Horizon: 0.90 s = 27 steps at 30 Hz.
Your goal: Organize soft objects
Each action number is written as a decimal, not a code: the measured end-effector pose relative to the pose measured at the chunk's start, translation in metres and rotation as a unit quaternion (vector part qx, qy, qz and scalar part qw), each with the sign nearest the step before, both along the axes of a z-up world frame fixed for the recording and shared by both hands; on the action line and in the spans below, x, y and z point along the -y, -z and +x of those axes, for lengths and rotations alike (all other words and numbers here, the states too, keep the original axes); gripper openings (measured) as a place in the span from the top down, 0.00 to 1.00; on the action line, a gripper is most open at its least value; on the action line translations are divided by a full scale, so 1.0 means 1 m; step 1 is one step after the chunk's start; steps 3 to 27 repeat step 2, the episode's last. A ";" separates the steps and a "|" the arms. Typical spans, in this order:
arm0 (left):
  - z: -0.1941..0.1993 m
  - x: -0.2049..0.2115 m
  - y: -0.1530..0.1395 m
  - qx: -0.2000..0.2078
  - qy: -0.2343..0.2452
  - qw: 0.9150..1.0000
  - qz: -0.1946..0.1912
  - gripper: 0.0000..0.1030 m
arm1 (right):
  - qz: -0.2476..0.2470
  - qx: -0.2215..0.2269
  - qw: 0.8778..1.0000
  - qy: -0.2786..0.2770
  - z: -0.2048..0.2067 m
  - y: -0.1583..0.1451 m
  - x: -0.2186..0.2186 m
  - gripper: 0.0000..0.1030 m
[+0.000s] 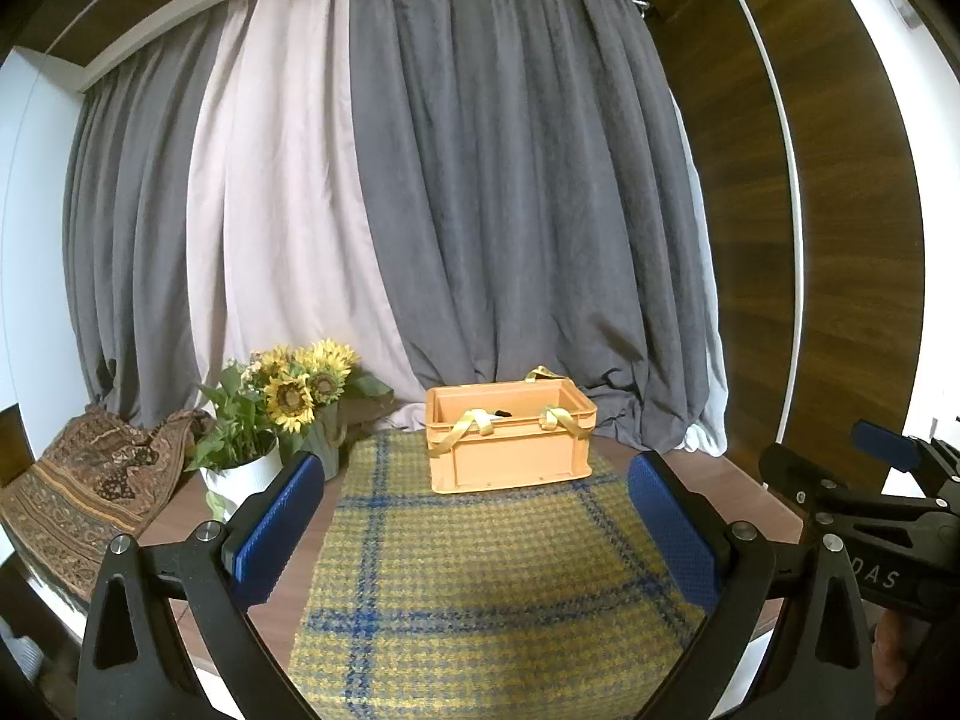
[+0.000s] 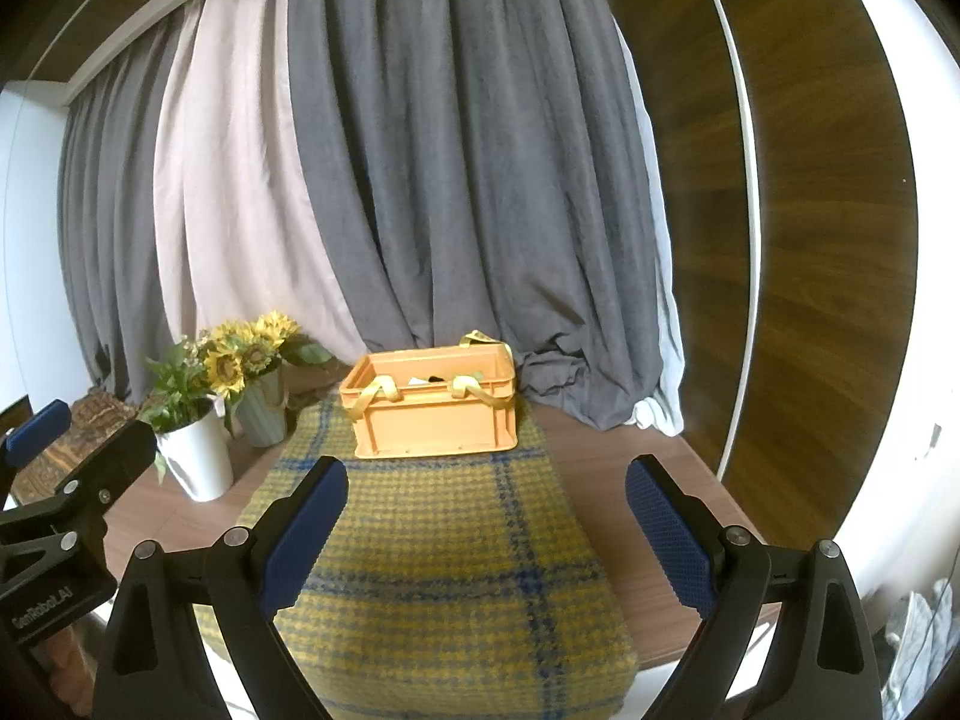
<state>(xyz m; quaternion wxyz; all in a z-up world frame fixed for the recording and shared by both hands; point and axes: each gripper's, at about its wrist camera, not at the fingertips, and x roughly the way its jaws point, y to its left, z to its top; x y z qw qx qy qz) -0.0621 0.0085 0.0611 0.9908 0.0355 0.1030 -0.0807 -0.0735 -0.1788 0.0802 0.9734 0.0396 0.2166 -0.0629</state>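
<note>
Counter: we see a brown wood-grain counter (image 1: pixel 606 456), its middle covered by a woven runner (image 1: pixel 480 570) in mustard houndstooth with blue crossing stripes.

Room: behind the crate hang heavy pleated curtains (image 1: pixel 510 180), grey panels with one pale pinkish panel among them, their hems bunched on the counter; a dark wood wall panel with a white curved edge stands to the crate's right.

Crate: one orange plastic crate (image 1: pixel 510 450), rectangular with a ribbed rim, sits on the far end of the runner. Two pale yellow fabric handle loops (image 1: pixel 477 423) drape over its near wall and a third loop shows at its back rim. Something dark and white lies inside; we cannot tell what.

Left of the crate: two plain pots, a white cylinder (image 1: pixel 243 477) holding leafy green stems and a ribbed grey-green vase (image 2: pixel 261 411) holding sunflowers (image 1: pixel 306 384); we count about four blooms. Farther left lies one rumpled brown paisley cloth (image 1: pixel 90 492).

Left claw: (image 1: pixel 474 531) released, its two blue textured pads spread wide over the runner, well short of the crate, holding nothing.

Right claw: (image 2: pixel 486 531) likewise spread wide and empty above the runner, short of the crate.
</note>
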 end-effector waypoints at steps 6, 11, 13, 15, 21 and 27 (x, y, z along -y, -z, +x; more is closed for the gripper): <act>-0.001 0.000 0.000 0.001 -0.002 1.000 -0.001 0.00 | 0.000 -0.001 1.000 -0.001 0.001 0.000 -0.002 0.08; -0.001 0.000 0.000 0.001 -0.002 1.000 -0.001 0.00 | 0.000 -0.001 1.000 -0.001 0.001 0.000 -0.002 0.08; -0.001 0.000 0.000 0.001 -0.002 1.000 -0.001 0.00 | 0.000 -0.001 1.000 -0.001 0.001 0.000 -0.002 0.08; -0.001 0.000 0.000 0.001 -0.002 1.000 -0.001 0.00 | 0.000 -0.001 1.000 -0.001 0.001 0.000 -0.002 0.08; -0.001 0.000 0.000 0.001 -0.002 1.000 -0.001 0.00 | 0.000 -0.001 1.000 -0.001 0.001 0.000 -0.002 0.08; -0.001 0.000 0.000 0.001 -0.002 1.000 -0.001 0.00 | 0.000 -0.001 1.000 -0.001 0.001 0.000 -0.002 0.08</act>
